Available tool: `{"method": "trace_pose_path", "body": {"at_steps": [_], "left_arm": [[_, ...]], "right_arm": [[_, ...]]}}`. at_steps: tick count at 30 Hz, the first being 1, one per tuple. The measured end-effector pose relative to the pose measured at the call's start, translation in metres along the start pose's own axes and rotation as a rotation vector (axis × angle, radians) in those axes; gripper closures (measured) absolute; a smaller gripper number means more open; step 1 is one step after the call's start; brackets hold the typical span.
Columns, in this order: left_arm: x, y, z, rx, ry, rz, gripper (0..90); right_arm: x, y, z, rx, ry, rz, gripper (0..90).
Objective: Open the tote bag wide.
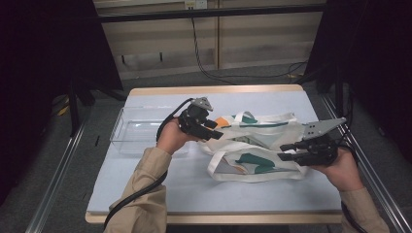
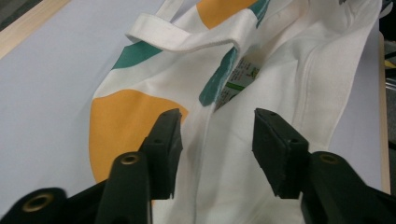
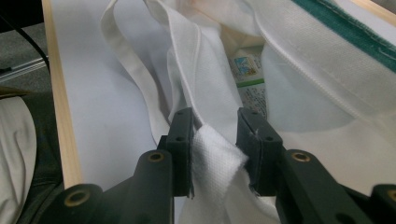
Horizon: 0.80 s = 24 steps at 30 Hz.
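Currently tote bag lies flat mid-table, right of centre; clear bin at its 9 o'clock. Right gripper narrow, pads clamped on fold of bag rim. Left gripper half-wide, jaws straddling fabric near orange patch, pads not pressing. Carton visible inside bag mouth. Risk: left jaws close on both layers, bag mouth stays sealed; thin fold slips from right pads under pull.
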<state>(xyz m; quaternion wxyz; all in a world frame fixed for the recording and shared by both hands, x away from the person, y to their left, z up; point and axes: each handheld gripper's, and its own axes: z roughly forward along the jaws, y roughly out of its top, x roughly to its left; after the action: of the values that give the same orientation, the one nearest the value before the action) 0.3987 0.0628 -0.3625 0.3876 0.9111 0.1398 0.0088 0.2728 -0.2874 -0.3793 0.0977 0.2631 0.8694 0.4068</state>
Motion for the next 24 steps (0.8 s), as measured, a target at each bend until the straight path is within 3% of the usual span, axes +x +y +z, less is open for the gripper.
{"method": "trace_pose_path", "body": {"at_steps": [3, 4, 8, 11, 14, 15, 18, 24], "left_arm": [[0.002, 0.002, 0.002, 0.021, -0.004, -0.009, 62.1], [0.001, 0.003, 0.003, 0.013, -0.003, -0.027, 63.9], [0.001, 0.005, 0.004, 0.008, 0.004, -0.036, 72.8], [0.002, 0.007, 0.004, 0.022, -0.001, -0.019, 74.9], [0.002, 0.008, 0.006, 0.014, -0.001, -0.031, 77.6], [0.003, 0.009, 0.004, 0.034, 0.0, -0.016, 78.5], [0.003, 0.011, 0.003, 0.02, 0.011, -0.032, 80.8], [0.006, 0.014, 0.0, 0.044, 0.021, -0.031, 82.5]], "right_arm": [[0.001, -0.001, 0.0, 0.001, 0.002, 0.003, 67.5], [0.001, -0.001, 0.0, 0.002, 0.003, 0.003, 67.5], [0.001, -0.001, -0.001, 0.0, 0.008, 0.004, 67.5], [0.001, -0.001, 0.0, -0.001, 0.008, 0.007, 67.5], [0.001, -0.002, 0.0, -0.005, 0.01, 0.003, 67.7], [0.001, -0.002, 0.0, -0.006, 0.013, 0.004, 67.8], [0.002, -0.002, -0.002, -0.009, 0.012, 0.004, 68.3], [0.003, -0.004, -0.001, -0.009, 0.02, 0.014, 68.6]]}}
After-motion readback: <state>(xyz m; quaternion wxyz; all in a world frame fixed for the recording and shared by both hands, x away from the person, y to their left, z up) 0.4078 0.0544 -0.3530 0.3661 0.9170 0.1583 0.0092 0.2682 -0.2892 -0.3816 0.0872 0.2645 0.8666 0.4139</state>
